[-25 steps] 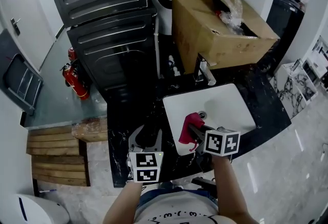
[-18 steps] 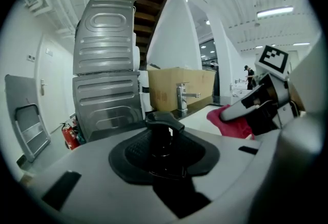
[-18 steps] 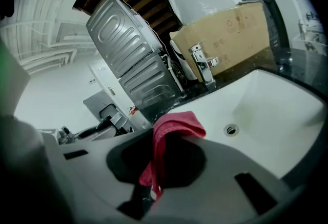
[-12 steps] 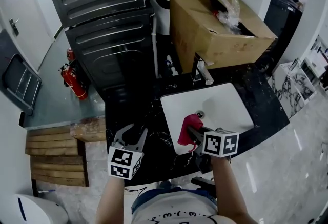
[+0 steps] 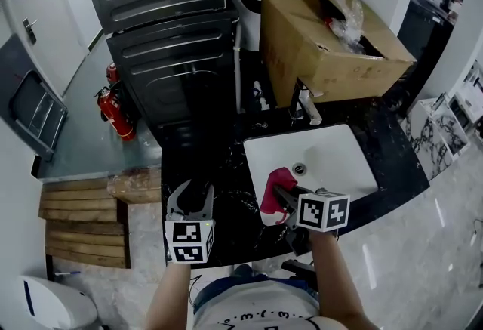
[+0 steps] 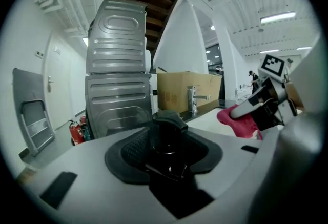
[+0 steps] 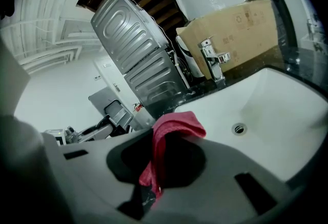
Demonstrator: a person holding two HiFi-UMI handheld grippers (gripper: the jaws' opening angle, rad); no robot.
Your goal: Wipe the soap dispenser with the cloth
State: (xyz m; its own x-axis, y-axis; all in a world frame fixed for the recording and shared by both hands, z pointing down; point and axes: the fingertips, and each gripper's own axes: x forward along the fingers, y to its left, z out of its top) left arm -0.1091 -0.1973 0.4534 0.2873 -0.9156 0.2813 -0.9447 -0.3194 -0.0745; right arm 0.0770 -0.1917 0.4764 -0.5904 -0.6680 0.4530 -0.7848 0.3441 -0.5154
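A black soap dispenser (image 6: 166,126) stands upright between my left gripper's (image 6: 167,138) dark pads, which touch its sides; these jaws have just been opening with the dispenser still between them. In the head view that gripper (image 5: 192,198) is over the black counter, left of the sink, with the dispenser (image 5: 198,192) dark between its jaws. My right gripper (image 5: 278,194) is shut on a red cloth (image 5: 272,189) at the sink's front left corner. The cloth (image 7: 174,128) hangs folded from the jaws of that gripper (image 7: 163,159). The cloth (image 6: 241,121) is apart from the dispenser, to its right.
A white sink (image 5: 332,151) with a chrome faucet (image 5: 306,106) is set in the black counter (image 5: 226,162). A cardboard box (image 5: 324,34) stands behind it. Stacked grey machines (image 5: 173,57) and a red fire extinguisher (image 5: 115,109) are to the left.
My left gripper has moved left along the counter, away from the sink, with the dispenser between its jaws. The right gripper and cloth have stayed in place.
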